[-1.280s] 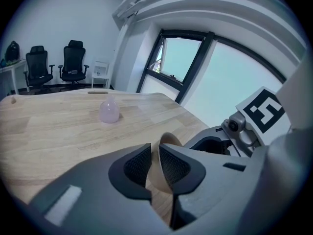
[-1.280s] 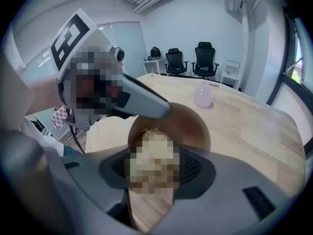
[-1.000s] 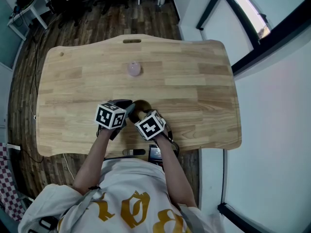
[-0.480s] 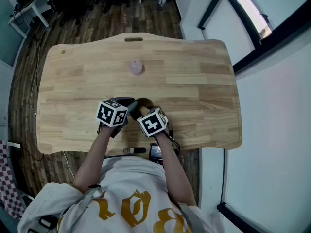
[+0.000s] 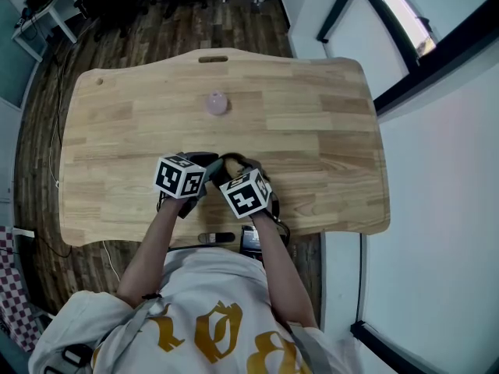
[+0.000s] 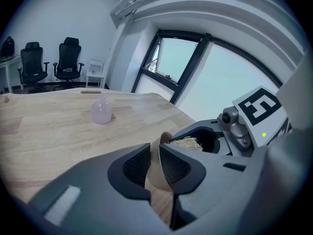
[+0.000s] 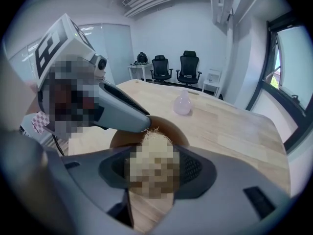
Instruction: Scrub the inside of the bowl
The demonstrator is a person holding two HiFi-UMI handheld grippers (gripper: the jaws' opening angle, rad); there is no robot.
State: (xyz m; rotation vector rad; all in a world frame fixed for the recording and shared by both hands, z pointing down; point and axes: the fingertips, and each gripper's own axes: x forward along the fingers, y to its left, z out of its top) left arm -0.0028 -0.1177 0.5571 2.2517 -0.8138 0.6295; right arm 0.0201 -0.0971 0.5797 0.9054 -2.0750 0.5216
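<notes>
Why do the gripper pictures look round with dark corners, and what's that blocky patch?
Left and right gripper views: a wide-angle lens makes the round picture, dark corners and bent window frame. Right gripper view: the blocky squares over the scrubber were added afterwards. Head view: the table edges bulge too.

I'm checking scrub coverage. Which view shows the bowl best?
The right gripper view: it looks into the bowl, past the scrubber. The left gripper view shows only wall between its jaws; the head view, a sliver.
</notes>
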